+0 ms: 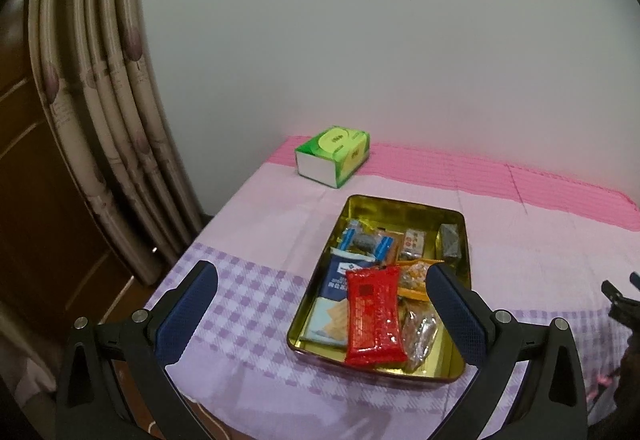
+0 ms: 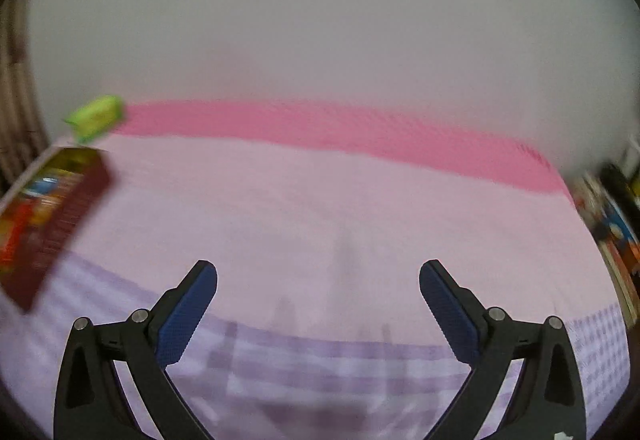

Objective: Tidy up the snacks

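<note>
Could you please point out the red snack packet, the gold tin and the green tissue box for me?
red snack packet (image 1: 373,316): left wrist view, middle of its wrapper.
gold tin (image 1: 394,208): left wrist view, inner far wall.
green tissue box (image 1: 336,143): left wrist view, top face.

Right gripper (image 2: 318,280) with blue-padded fingers (image 2: 188,314) spread wide and empty above a pink and lilac checked cloth (image 2: 320,207), motion-blurred snack tin (image 2: 56,215) at far left, green tissue box (image 2: 96,116) behind it, stacked books (image 2: 616,236) at right edge.
</note>
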A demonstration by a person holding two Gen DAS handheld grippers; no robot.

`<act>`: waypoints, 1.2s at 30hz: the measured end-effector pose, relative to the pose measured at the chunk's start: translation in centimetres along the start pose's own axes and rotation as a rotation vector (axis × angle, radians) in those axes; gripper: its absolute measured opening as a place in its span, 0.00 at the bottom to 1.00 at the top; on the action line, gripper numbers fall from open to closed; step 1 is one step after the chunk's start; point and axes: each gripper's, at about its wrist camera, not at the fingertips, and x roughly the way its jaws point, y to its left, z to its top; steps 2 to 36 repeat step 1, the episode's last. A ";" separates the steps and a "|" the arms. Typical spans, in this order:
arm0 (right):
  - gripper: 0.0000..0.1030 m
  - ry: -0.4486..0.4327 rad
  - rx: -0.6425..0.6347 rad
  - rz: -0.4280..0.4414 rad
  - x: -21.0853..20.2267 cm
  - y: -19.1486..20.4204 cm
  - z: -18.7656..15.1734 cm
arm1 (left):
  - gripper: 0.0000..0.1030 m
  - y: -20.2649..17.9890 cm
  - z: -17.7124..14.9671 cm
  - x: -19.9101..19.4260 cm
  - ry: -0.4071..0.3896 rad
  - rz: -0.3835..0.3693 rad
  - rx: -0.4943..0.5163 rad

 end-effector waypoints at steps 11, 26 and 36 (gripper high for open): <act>0.97 0.035 0.028 -0.010 1.2 -1.4 -0.1 | 1.00 0.0 0.0 0.1 0.005 0.007 0.002; 0.97 0.035 0.028 -0.010 1.2 -1.4 -0.1 | 1.00 0.0 0.0 0.1 0.005 0.007 0.002; 0.97 0.035 0.028 -0.010 1.2 -1.4 -0.1 | 1.00 0.0 0.0 0.1 0.005 0.007 0.002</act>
